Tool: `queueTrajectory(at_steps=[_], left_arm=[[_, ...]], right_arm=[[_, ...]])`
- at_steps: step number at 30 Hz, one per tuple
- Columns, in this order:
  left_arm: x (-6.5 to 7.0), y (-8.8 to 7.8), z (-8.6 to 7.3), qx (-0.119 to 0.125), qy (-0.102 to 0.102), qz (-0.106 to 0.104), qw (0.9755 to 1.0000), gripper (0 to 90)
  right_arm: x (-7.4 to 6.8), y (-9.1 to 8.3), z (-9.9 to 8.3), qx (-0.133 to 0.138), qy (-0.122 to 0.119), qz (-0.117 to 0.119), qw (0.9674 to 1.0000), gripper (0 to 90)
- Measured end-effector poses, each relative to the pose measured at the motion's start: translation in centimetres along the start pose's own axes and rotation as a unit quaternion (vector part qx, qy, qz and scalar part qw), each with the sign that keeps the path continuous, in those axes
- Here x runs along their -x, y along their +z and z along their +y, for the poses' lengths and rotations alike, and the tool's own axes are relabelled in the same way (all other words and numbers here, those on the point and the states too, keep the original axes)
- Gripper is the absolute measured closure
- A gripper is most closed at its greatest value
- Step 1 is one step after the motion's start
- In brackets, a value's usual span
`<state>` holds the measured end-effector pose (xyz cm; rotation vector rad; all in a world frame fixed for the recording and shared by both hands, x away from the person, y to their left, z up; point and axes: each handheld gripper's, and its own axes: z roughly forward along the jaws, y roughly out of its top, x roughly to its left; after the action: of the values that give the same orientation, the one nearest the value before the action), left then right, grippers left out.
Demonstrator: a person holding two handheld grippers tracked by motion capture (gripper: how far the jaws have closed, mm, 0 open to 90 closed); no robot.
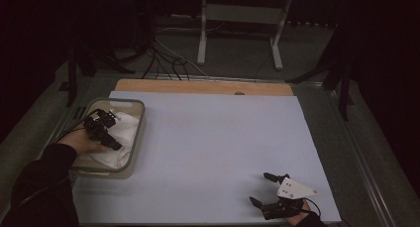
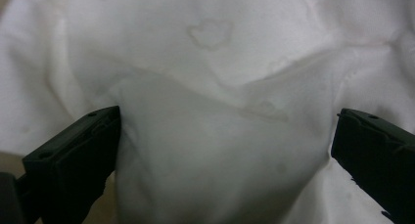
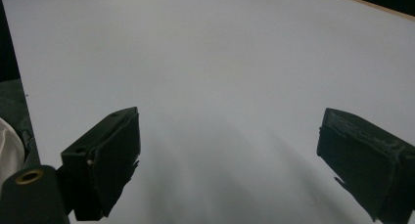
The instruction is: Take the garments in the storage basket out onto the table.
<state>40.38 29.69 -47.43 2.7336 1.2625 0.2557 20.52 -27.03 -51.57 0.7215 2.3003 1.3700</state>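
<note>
A white cloth (image 1: 124, 133) lies crumpled in a grey basket (image 1: 139, 119) at the table's left edge. My left gripper (image 1: 106, 133) reaches down into the basket over the cloth. In the left gripper view its jaws stand wide apart with a raised fold of the white cloth (image 2: 215, 150) between them, and my left gripper (image 2: 225, 150) is open. My right gripper (image 1: 262, 189) rests low over the white table sheet (image 1: 213, 142) near the front right corner. In the right gripper view my right gripper (image 3: 230, 155) is open with bare sheet between its jaws.
A strip of wooden tabletop (image 1: 198, 86) shows beyond the sheet's far edge. Cables (image 1: 168, 63) and a white frame stand (image 1: 237, 28) sit on the floor behind the table. Dark surroundings close in on both sides.
</note>
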Motion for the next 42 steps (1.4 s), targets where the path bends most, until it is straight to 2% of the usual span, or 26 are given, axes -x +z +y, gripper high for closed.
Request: queueTrajectory(at_steps=[11,17,19,20,21,22,23,24,25,26,27,28,29,30,33,36,37,40,41,42], left_arm=[[0.4,1.4,0.5,-0.02,-0.003,0.005,0.9998,0.0],[0.2,1.6,0.2,-0.022,-0.003,0.001,0.9998,0.5],[0.3,1.5,0.2,-0.025,-0.002,0.002,0.9997,3.5],[0.3,1.4,0.3,-0.027,-0.003,0.003,0.9996,7.2],[0.2,0.9,0.3,-0.033,-0.002,0.009,0.9994,19.3],[0.2,0.9,0.3,-0.033,-0.002,0.009,0.9994,26.5],[0.2,0.6,0.5,-0.04,0.008,0.027,0.9988,35.9],[0.2,0.6,0.5,-0.04,0.008,0.027,0.9988,43.1],[0.4,0.6,0.5,-0.04,0.016,0.035,0.9985,43.1],[0.7,0.6,0.6,-0.04,0.027,0.048,0.9977,52.2],[0.7,0.6,0.6,-0.04,0.027,0.048,0.9977,56.6],[0.7,0.6,0.6,-0.042,0.029,0.057,0.9971,56.6],[1.0,0.6,0.7,-0.046,0.039,0.072,0.9956,64.4],[1.0,0.6,0.7,-0.046,0.039,0.072,0.9956,66.0],[1.3,0.3,0.8,-0.052,0.053,0.089,0.9933,69.5],[1.5,0.2,0.9,-0.051,0.06,0.09,0.9929,71.0],[1.5,-0.1,0.7,-0.044,0.065,0.078,0.9938,71.2],[1.4,-0.5,0.5,-0.032,0.065,0.069,0.995,71.4],[1.3,-0.7,0.3,-0.024,0.065,0.064,0.9955,71.5],[1.1,-1.3,-0.1,-0.006,0.062,0.06,0.9963,71.5]], right_arm=[[-0.1,0.0,0.1,0.004,0.006,0.004,1.0,8.9],[-0.1,0.0,0.1,0.005,0.004,0.004,1.0,8.9],[-0.1,0.0,0.1,0.004,0.001,0.005,1.0,8.9],[-0.1,0.0,0.1,0.005,0.002,0.004,1.0,8.9],[-0.1,0.0,0.1,0.005,0.003,0.004,1.0,8.9],[-0.1,0.0,0.1,0.005,0.003,0.004,1.0,8.9],[-0.1,0.0,0.1,0.004,0.006,0.004,1.0,9.0],[-0.1,0.0,0.1,0.004,0.006,0.004,1.0,9.0],[-0.1,0.0,0.1,0.004,0.006,0.004,1.0,8.9],[-0.1,0.0,0.1,0.005,0.003,0.005,1.0,8.9],[-0.1,0.0,0.1,0.005,0.003,0.005,1.0,8.9],[-0.1,0.0,0.1,0.005,0.003,0.005,1.0,8.9],[-0.1,0.0,0.1,0.005,0.004,0.004,1.0,8.9],[-0.1,0.0,0.1,0.005,0.004,0.004,1.0,8.9],[-0.1,0.0,0.1,0.004,0.003,0.003,1.0,9.0],[-0.1,0.0,0.1,0.004,0.002,0.0,1.0,9.0],[-0.1,-0.1,0.2,0.005,0.004,0.0,1.0,9.0],[-0.1,-0.2,0.2,0.004,0.005,-0.002,1.0,9.0],[0.0,-0.2,0.1,0.004,0.005,-0.003,1.0,9.0],[0.0,-0.2,0.1,0.005,0.005,-0.003,1.0,8.9]])
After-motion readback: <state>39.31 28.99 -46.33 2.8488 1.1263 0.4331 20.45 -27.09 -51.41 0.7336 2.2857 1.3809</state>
